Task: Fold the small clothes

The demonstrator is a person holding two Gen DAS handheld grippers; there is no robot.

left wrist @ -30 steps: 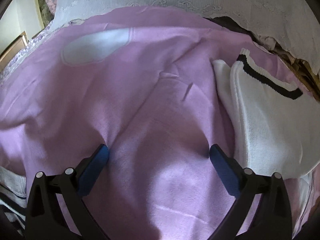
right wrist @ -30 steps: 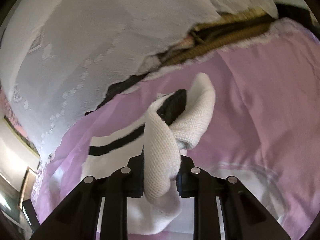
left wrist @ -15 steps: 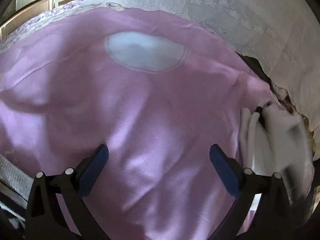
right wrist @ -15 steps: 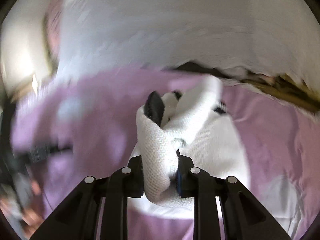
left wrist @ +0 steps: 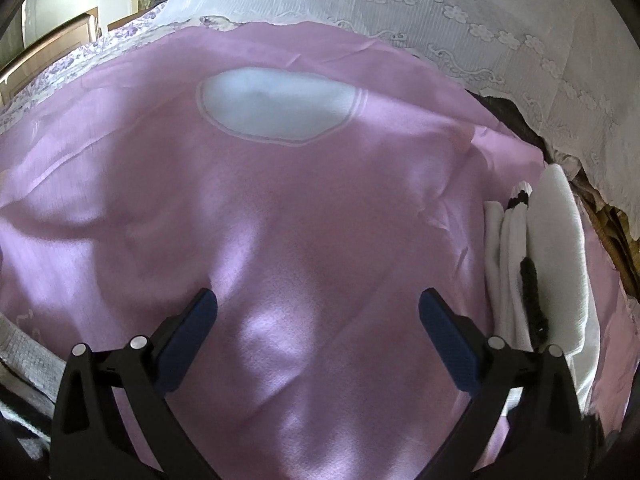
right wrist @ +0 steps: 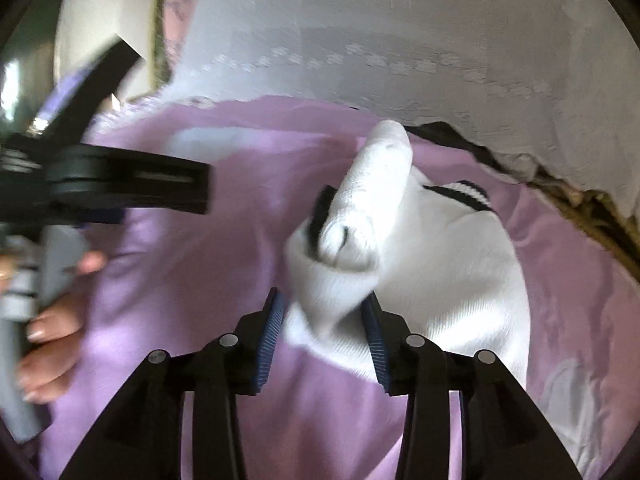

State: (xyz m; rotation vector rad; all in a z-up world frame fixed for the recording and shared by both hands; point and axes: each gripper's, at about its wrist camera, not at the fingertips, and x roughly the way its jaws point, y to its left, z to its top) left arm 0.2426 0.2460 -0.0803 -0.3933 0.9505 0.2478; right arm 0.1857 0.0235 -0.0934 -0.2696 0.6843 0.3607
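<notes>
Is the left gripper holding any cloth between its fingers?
No, the left gripper is wide open above the pink sheet, with nothing between its fingers.

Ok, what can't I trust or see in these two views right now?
- Right gripper grip: in the right wrist view the pads flank the sock, but contact is unclear.
- Sock's lower end: in the left wrist view the sock is cut off by the left gripper finger.
- Left side of the right wrist view: the hand is motion-blurred.
- Under the lace cloth: dark gap, contents hidden.
</notes>
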